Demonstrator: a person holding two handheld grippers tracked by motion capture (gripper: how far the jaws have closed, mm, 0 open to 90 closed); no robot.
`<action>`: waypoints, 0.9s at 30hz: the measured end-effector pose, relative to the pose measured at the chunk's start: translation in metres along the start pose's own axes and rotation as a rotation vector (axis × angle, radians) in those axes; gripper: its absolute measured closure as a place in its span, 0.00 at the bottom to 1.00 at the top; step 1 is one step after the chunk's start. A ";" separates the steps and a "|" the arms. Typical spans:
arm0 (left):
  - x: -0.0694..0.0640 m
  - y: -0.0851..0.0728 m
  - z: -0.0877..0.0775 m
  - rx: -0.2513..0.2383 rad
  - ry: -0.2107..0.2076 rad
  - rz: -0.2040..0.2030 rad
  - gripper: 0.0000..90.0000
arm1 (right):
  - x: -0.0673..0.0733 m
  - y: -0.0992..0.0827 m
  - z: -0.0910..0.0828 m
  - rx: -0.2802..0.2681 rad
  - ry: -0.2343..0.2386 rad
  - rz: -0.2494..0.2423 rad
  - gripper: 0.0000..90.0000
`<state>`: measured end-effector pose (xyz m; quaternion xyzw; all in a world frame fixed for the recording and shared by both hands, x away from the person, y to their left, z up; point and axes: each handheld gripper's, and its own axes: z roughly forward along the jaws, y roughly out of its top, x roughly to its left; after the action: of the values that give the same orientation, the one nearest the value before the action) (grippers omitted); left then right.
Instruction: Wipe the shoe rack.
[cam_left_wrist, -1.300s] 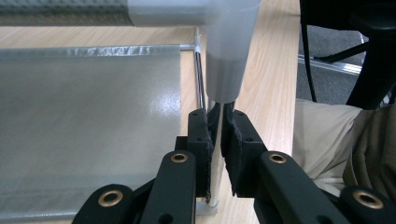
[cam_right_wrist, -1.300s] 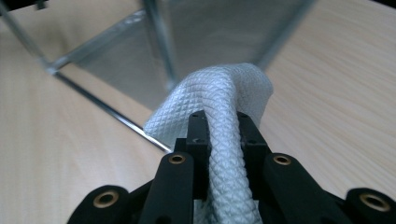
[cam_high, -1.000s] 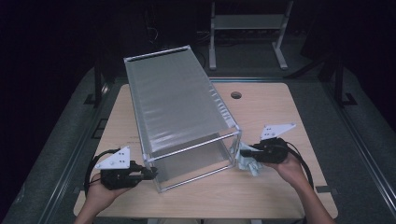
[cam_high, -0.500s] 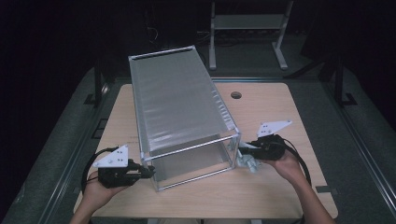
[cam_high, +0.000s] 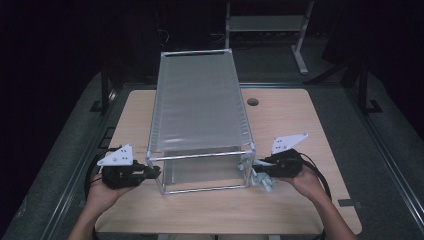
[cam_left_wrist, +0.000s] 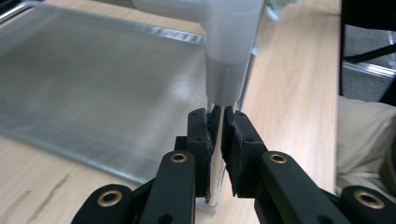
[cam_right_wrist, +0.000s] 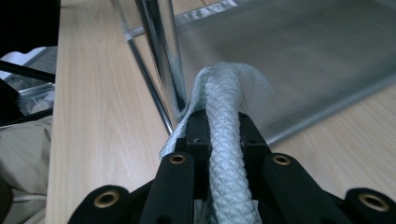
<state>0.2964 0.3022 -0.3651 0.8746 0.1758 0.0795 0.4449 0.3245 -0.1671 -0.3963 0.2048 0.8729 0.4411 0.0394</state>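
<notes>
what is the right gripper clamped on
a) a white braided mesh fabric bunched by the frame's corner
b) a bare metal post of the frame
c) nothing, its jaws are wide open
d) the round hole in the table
a: in the right gripper view the right gripper has its jaws shut on the bunched mesh fabric, just beside the frame's metal post.

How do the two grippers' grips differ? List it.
The left gripper pinches a thin upright metal post of the frame; the right gripper clamps a thick roll of white mesh fabric. The left's load stands rigid on the table; the right's is soft and bunched beside the frame's corner. Both are shut on their loads at the frame's near end.
</notes>
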 end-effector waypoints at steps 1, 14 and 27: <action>0.004 0.001 0.000 0.004 0.002 -0.003 0.89 | 0.001 -0.001 0.000 -0.004 0.004 0.000 0.88; 0.033 0.006 0.004 0.019 0.059 -0.039 0.88 | 0.015 0.001 0.008 0.015 0.033 -0.042 0.88; 0.015 -0.010 -0.032 -0.053 0.074 -0.039 0.95 | 0.016 0.001 0.006 0.008 0.013 -0.041 0.88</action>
<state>0.2987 0.3373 -0.3544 0.8552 0.2069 0.1075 0.4628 0.3120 -0.1561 -0.3971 0.1839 0.8788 0.4382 0.0421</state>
